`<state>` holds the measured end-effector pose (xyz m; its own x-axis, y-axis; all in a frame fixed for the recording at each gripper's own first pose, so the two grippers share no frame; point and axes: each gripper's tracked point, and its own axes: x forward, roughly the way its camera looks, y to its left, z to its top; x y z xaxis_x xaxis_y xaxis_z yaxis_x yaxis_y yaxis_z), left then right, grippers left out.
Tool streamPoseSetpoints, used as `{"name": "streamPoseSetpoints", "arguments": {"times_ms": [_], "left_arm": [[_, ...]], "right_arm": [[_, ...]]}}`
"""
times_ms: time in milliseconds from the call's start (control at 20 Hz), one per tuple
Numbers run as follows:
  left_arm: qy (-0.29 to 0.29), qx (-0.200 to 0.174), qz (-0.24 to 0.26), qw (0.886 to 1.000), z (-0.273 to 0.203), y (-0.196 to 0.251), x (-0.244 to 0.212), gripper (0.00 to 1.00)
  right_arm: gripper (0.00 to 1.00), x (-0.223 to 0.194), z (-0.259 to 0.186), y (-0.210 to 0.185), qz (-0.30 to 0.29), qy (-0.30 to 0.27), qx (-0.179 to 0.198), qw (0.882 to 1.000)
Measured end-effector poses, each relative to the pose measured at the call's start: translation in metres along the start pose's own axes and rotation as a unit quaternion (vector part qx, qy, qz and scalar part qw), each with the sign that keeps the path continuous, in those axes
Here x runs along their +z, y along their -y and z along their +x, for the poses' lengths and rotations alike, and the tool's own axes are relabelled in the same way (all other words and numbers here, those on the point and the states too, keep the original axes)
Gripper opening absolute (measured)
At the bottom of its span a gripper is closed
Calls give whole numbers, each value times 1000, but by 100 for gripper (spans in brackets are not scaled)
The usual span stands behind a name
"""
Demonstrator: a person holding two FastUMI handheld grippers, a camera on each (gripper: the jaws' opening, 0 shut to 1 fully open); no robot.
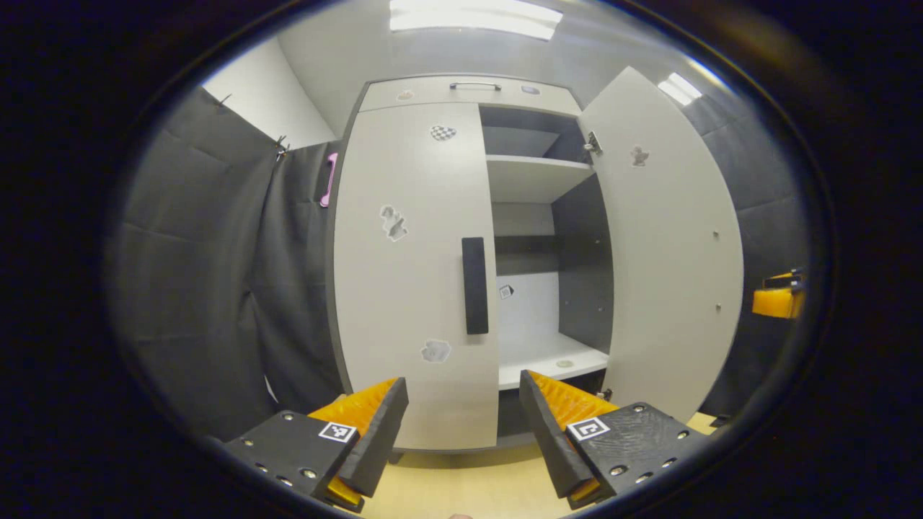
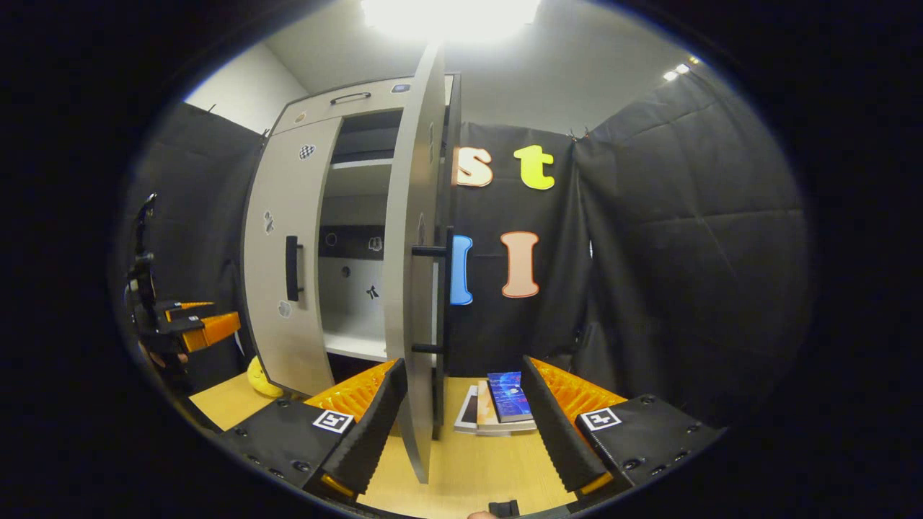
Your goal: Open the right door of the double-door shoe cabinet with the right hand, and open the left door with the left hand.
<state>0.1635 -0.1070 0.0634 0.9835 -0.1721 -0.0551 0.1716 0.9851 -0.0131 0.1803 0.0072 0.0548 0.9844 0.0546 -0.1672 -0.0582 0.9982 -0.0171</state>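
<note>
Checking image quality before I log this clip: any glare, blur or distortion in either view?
Left gripper view: sharp, evenly lit; fisheye bows the closed left door and the open right door; ceiling light bright but contained. Right gripper view: the ceiling light blows out at the top; the right door's edge curves.

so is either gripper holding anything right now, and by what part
Nothing is held. The right gripper is open, with the open right door's edge between its fingers but not pressed. The left gripper is open, short of the left door's handle.
</note>
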Motion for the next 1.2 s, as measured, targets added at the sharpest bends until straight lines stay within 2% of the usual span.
{"name": "streamPoseSetpoints", "arguments": {"times_ms": [100, 150, 200, 250, 600, 750, 1000, 1200], "left_arm": [[3, 1, 4, 1000, 15, -1, 9, 90], [2, 1, 4, 1000, 23, -2, 12, 90], [2, 0, 3, 1000, 31, -2, 15, 90], [3, 0, 2, 1000, 40, -3, 18, 90], [3, -17, -4, 1000, 96, -2, 31, 90], [-2, -18, -10, 1000, 123, 2, 33, 90], [-12, -24, -14, 1000, 157, 5, 33, 90], [-16, -10, -14, 1000, 174, 2, 33, 90]], "right_arm": [[98, -4, -4, -3, 13, -3, -3, 1000], [94, -7, -7, -3, 21, -5, -5, 1000], [94, -10, -8, -3, 27, -9, -8, 1000], [98, -13, -10, -2, 30, -16, -12, 999], [98, -21, -20, 10, 37, -34, -46, 998], [98, -26, -22, 6, 53, -45, -48, 996], [98, -31, -29, 4, 44, -63, -53, 996], [98, -32, -28, 3, 35, -68, -52, 996]]}}
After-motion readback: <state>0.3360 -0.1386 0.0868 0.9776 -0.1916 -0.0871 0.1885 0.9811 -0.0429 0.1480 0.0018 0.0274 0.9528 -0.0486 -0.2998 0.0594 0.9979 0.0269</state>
